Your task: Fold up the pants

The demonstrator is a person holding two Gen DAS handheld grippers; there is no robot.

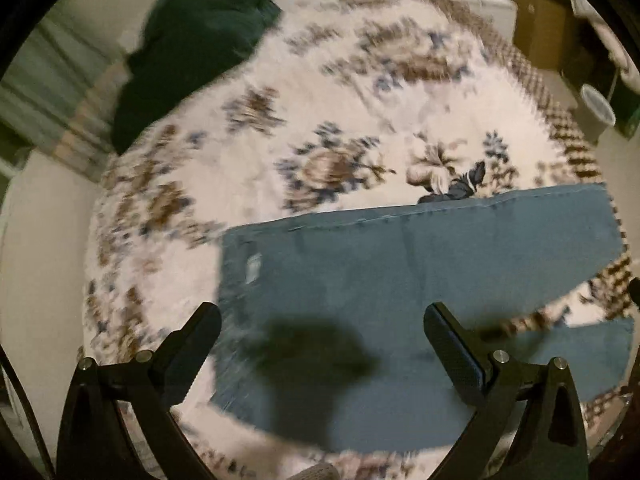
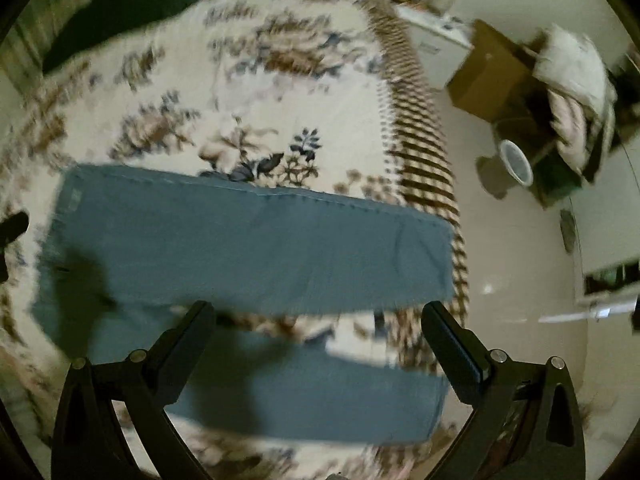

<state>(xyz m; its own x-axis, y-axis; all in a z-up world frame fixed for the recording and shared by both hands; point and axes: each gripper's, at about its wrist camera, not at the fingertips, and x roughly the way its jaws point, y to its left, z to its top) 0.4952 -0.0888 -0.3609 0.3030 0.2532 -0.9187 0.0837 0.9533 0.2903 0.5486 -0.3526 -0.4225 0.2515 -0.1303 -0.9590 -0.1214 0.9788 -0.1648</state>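
Floral rug (image 2: 256,80) on pale floor (image 2: 512,264); blue pants (image 2: 248,240) spread flat on rug.

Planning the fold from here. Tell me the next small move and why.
Probably lower the right tongs onto the near leg's cuff to lift it over the far leg: the pants lie flat, legs spread apart, and both the right and left tongs hover open and empty.

Blk fingers (image 1: 206,332), ribbed pads, silver screws (image 1: 500,356).
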